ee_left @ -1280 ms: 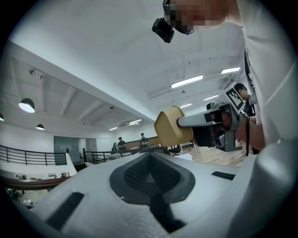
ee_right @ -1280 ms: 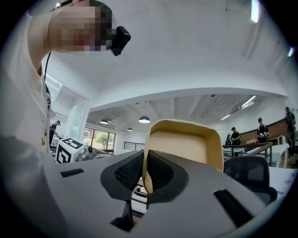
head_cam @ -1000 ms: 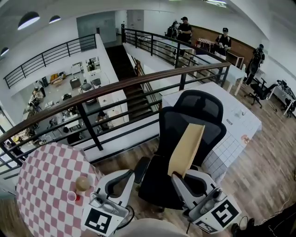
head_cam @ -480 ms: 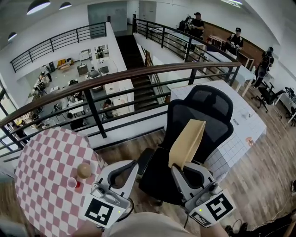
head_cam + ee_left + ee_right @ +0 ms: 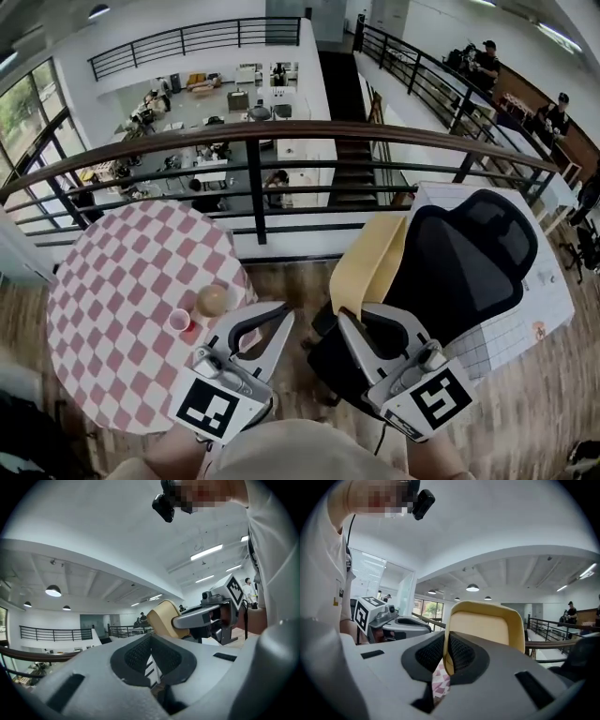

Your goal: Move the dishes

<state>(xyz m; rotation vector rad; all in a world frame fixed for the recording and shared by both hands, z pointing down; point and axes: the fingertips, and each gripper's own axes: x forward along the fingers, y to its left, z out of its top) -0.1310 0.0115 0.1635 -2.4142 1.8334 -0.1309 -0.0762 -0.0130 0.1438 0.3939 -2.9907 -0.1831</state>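
Note:
My right gripper (image 5: 349,319) is shut on the lower edge of a tan square plate (image 5: 368,265), which stands on edge and leans left in front of a black office chair (image 5: 464,272). In the right gripper view the plate (image 5: 485,627) rises from between the pads. My left gripper (image 5: 281,317) has its tips together with nothing in them, just right of the round red-and-white checkered table (image 5: 112,281). On that table, near its right edge, are a tan bowl (image 5: 212,300) and a small red cup (image 5: 179,321). The left gripper view shows the plate (image 5: 164,620) off to the right.
A dark metal railing with a wooden handrail (image 5: 281,131) runs behind the table and chair, with a lower floor beyond it. A white gridded table (image 5: 534,309) stands behind the chair at right. The floor (image 5: 291,281) is wood. Several people stand at the far right.
The view has swung left, so the checkered table now sits nearer the centre. Both grippers have moved left toward the table, the right one carrying the plate, which now tilts left.

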